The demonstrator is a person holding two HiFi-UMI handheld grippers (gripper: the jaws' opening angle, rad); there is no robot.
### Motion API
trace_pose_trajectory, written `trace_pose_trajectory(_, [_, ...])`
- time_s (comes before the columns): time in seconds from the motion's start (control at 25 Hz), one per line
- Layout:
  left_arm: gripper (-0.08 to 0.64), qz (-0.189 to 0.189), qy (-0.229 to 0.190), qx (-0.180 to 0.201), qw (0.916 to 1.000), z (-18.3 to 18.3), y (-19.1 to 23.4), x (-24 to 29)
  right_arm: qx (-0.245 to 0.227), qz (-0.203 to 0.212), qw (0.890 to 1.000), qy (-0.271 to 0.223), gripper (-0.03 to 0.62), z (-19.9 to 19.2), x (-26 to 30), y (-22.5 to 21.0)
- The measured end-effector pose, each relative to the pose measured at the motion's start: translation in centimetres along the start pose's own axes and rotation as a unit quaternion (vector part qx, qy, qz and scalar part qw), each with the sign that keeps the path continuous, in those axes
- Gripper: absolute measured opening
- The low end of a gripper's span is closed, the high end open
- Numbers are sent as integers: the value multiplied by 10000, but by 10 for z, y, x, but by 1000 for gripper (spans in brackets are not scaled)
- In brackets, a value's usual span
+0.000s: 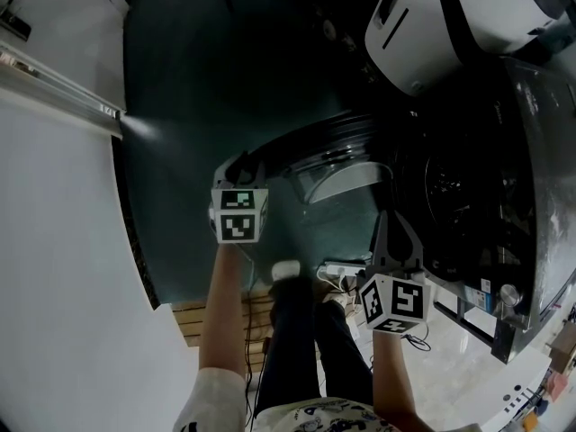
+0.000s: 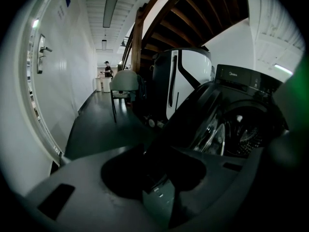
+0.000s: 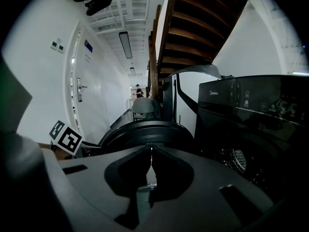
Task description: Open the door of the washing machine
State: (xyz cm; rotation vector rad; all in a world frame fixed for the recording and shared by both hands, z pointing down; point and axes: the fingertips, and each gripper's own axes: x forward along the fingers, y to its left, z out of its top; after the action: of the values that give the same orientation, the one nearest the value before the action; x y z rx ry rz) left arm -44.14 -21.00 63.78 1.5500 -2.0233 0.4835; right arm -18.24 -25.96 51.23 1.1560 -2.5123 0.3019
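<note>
Your left gripper point(image 1: 243, 169) was clamped on door point(image 1: 337, 156) rim; door stood swung well out from washing machine point(image 1: 504, 196) (drum point(image 1: 459, 196) in plain sight). Held rim lay farthest from machine, so further swing likely led away from it. Your right gripper point(image 3: 150, 152) was pinched shut, empty, nearer machine.

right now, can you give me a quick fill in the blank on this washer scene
1. The washing machine door stands ___.
2. The door's rim sits between the left gripper's ___.
3. The right gripper, jaws together, holds ___.
Missing words: open; jaws; nothing
</note>
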Motion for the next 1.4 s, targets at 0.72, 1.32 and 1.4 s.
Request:
trace_pose_trajectory(0.72, [97,881,-1288,-212,9875,104,-31,-136,102,255,9978,-603,18,68,-56,-16])
trace_pose_trajectory(1.32, [3,1175,-2292,-226,9660,202,-147,-302,40,521,9854,-1619,18,169,-167,-38])
trace_pose_trajectory(1.4, [2,1152,-2441,-264,9625,211,-159,-320,43,578,9825,-1768,18,183,-182,-40])
